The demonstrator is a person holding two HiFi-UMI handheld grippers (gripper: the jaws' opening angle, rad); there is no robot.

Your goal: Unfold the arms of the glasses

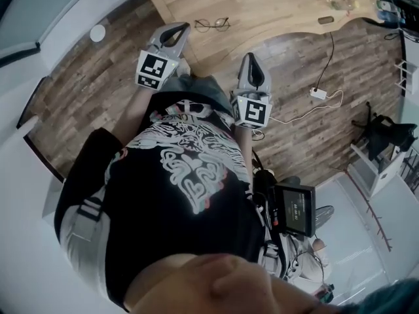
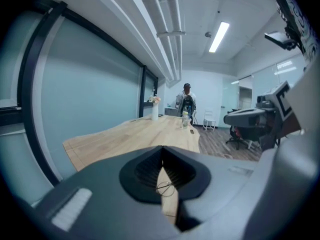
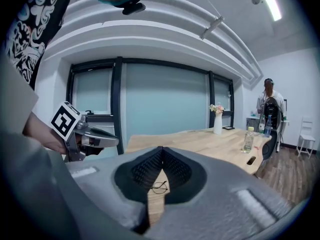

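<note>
- Glasses [image 1: 212,24]: a thin, dark wire frame with two round, clear lenses. They lie flat on the wooden table [image 1: 281,5], close to its near edge and well apart from the other things on it. At this size I cannot tell whether the arms are folded or spread.
- Left gripper [image 1: 173,35]: held above the table's near edge, with its tips pointing at the tabletop, just short of the glasses and not touching them. Its own view shows the two ribbed black jaws meeting at the tip with nothing between them. The glasses show on the table beyond, through the narrow slot below the tip.
- Right gripper [image 1: 253,70]: held off the table's near edge, over the plank floor [image 1: 98,90] and farther from the glasses than the left one. Its jaws are likewise closed together on nothing, and the glasses again show on the table beyond, through the slot.
- Marker cubes: one black-and-white cube sits on the rear of each gripper, on the side away from the table.
- Far end of the table: a white vase of flowers [image 3: 217,121], a clear water bottle [image 3: 248,139] and a small dark flat object [image 3: 251,160] stand there, and a person [image 3: 270,101] stands behind that end.
- Floor beside the table: a white power strip [image 1: 318,93] lies there with its cable trailing.
</note>
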